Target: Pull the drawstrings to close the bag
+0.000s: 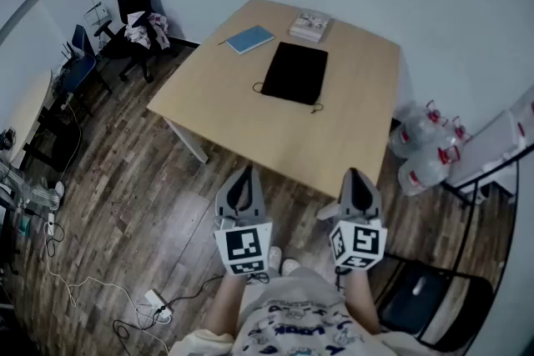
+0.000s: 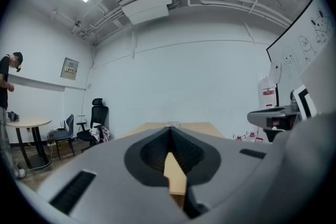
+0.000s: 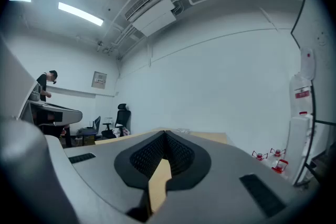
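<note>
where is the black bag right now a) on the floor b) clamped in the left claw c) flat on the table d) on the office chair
c: the black bag lies flat on the table, while the left claw and right claw are shut on nothing, short of the table's near edge.

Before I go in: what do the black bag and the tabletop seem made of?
Black bag: probably soft matte fabric; it lies flat with no shine, thin cords at its edges. Tabletop: pale wood-look board, smooth, perhaps laminate; colour is even.
</note>
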A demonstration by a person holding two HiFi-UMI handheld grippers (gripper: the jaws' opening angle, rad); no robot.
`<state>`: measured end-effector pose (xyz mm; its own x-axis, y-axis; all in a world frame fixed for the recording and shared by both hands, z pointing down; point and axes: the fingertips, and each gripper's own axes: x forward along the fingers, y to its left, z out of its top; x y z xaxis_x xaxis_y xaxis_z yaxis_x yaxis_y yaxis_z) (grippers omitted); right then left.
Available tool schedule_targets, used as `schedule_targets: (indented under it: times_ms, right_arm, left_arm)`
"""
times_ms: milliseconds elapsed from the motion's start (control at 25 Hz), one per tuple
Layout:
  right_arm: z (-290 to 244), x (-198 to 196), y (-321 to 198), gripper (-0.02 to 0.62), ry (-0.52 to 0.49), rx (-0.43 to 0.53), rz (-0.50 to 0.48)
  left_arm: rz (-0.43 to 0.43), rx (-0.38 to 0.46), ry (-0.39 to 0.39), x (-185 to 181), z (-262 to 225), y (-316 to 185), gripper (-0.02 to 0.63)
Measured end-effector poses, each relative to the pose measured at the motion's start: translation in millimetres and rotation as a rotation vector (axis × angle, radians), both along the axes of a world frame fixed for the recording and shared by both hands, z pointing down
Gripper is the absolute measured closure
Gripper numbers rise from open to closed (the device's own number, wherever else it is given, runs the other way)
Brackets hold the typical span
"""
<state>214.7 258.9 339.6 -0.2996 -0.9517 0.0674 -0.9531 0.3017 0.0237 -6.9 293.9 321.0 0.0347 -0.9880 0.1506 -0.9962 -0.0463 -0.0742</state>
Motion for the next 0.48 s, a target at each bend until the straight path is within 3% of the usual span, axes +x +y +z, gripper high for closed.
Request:
schedule_targets:
  times_ms: [480]
  right_arm:
    - [8,-8,-13,0.594,0.002,-0.010,0.010]
  left_arm:
    - [-0.003,-0.018,0.006,-13,10,-15,0.606]
